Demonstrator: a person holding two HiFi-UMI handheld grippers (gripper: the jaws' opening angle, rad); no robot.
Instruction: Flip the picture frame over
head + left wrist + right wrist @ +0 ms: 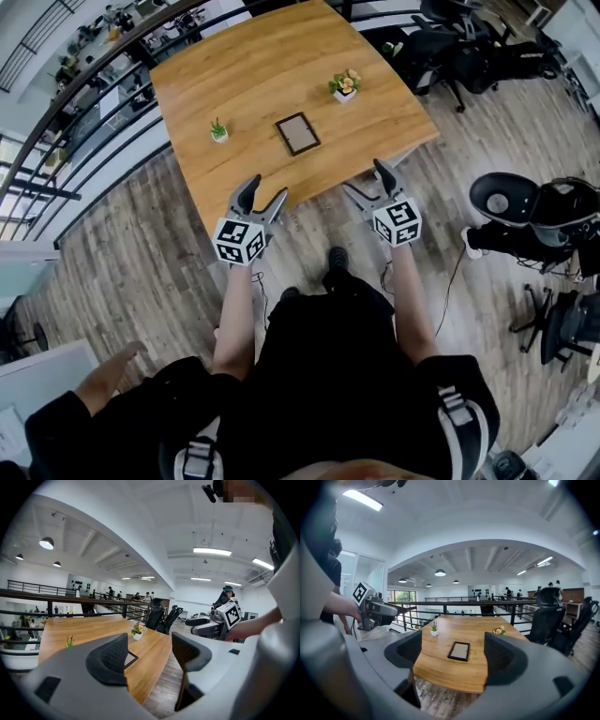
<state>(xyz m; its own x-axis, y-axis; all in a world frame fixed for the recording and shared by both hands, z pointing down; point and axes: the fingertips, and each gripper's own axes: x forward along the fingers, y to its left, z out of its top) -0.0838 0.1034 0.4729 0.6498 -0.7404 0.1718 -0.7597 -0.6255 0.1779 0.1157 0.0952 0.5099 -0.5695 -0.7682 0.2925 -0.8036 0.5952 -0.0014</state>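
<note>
A dark-rimmed rectangular picture frame (297, 133) lies flat near the middle of the light-brown wooden worktop (253, 66). Its inner panel looks dull grey-brown, and from these views it is hard to say whether the front or the back faces up. To its left, well apart, stands a small green plant in a white pot (218, 131). Beyond the frame to the right, nearer the far edge, stands a white pot of orange and pink flowers (345, 85).

Both tools hang in the air short of the worktop's near edge, over the wood-plank floor (122, 272) — neither touches anything. The left hand-held gripper (265, 192) has its jaws spread, with only worktop and floor showing between them in its own view. There the picture frame (131, 658) shows just past the left jaw. The right hand-held gripper (366, 180) is likewise spread and empty. Its own view looks straight down the gap at the picture frame (459, 651), which appears squarely between the two jaws though well ahead of them.

Black office chairs (450, 42) stand past the worktop's right corner, and a black metal railing (454, 604) runs behind its far side.
</note>
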